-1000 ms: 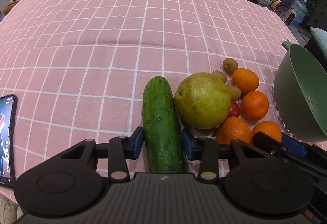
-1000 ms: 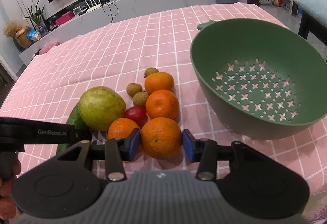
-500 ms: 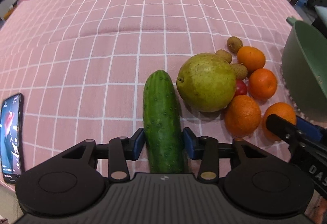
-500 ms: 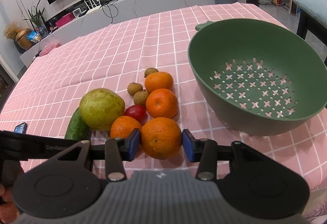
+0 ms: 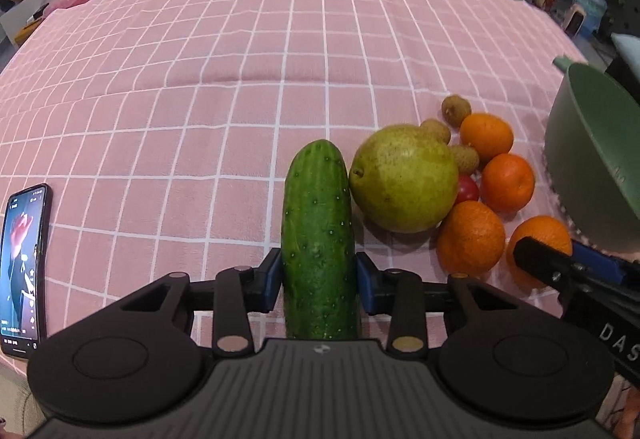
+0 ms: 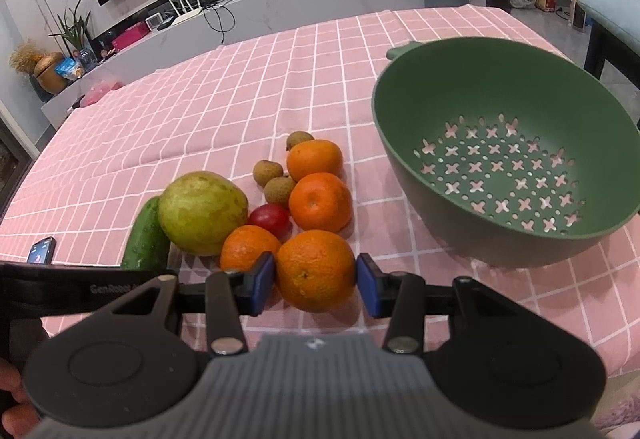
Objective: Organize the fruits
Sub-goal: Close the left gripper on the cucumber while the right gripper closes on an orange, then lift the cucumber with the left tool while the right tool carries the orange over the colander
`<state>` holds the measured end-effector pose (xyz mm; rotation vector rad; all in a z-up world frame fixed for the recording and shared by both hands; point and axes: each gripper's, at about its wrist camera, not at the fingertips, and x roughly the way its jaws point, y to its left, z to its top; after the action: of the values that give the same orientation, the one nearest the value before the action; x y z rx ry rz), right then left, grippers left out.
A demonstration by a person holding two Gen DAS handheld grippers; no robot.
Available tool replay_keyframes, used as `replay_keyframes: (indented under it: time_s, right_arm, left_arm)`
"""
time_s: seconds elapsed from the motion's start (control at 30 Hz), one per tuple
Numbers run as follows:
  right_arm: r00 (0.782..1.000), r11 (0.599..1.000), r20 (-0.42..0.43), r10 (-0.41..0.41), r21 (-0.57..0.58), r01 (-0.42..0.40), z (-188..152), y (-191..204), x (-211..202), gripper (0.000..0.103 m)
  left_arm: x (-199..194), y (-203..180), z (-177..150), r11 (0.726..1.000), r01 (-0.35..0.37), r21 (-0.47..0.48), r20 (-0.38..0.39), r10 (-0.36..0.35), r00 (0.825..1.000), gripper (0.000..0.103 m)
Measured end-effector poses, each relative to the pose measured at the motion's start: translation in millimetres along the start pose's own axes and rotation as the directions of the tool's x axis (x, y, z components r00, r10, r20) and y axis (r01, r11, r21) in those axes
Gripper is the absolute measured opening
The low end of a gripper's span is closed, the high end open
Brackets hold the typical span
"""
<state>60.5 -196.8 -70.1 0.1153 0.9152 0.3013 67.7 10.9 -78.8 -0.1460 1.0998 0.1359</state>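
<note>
My left gripper (image 5: 318, 285) is shut on a green cucumber (image 5: 318, 223), its blue pads pressed against both sides. Beside it lies a big green pear (image 5: 404, 179). My right gripper (image 6: 316, 285) is shut on the nearest orange (image 6: 316, 269), its pads touching both sides. The pear also shows in the right wrist view (image 6: 202, 213), with more oranges (image 6: 320, 201), a small red fruit (image 6: 270, 219) and brown longans (image 6: 268, 171) around it. The empty green colander bowl (image 6: 420, 111) stands to the right of the fruit.
A phone (image 5: 22, 271) with its screen lit lies at the table's left front edge. The pink checked tablecloth (image 5: 240, 59) covers the table. A white counter and a TV stand beyond the far edge.
My left gripper has closed onto the cucumber and its view has shifted. My right gripper's pads have closed a little onto the orange.
</note>
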Motion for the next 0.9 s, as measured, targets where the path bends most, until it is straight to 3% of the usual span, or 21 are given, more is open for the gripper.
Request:
replay_keyframes:
  time_s: [0.27, 0.53, 0.67, 0.9]
  right_arm:
    - [0.999, 0.999, 0.02, 0.025, -0.025, -0.024, 5.1, 3.1, -17.2, 0.041]
    - [0.995, 0.994, 0.079, 0.057, -0.094, -0.05, 14.5, 8.9, -47.0, 0.041]
    - [0.992, 0.993, 0.109, 0.056, -0.111, -0.044, 19.9, 3.1, -61.8, 0.041]
    - [0.987, 0.992, 0.161, -0.004, -0.124, 0.024, 31.6, -19.7, -81.6, 0.041]
  left_arm:
    - [-19.6, 16.3, 2.8, 0.992, 0.097, -0.076, 0.014, -0.096, 0.995, 0.043]
    - [-49.8, 20.3, 4.8, 0.981, 0.159, -0.113, 0.074, -0.151, 0.986, 0.042]
    - [-67.7, 9.2, 12.2, 0.975, 0.2, -0.094, 0.115, -0.189, 0.975, 0.042]
    - [-93.0, -32.2, 34.8, 0.956, 0.295, 0.0, 0.168, -0.29, 0.942, 0.042]
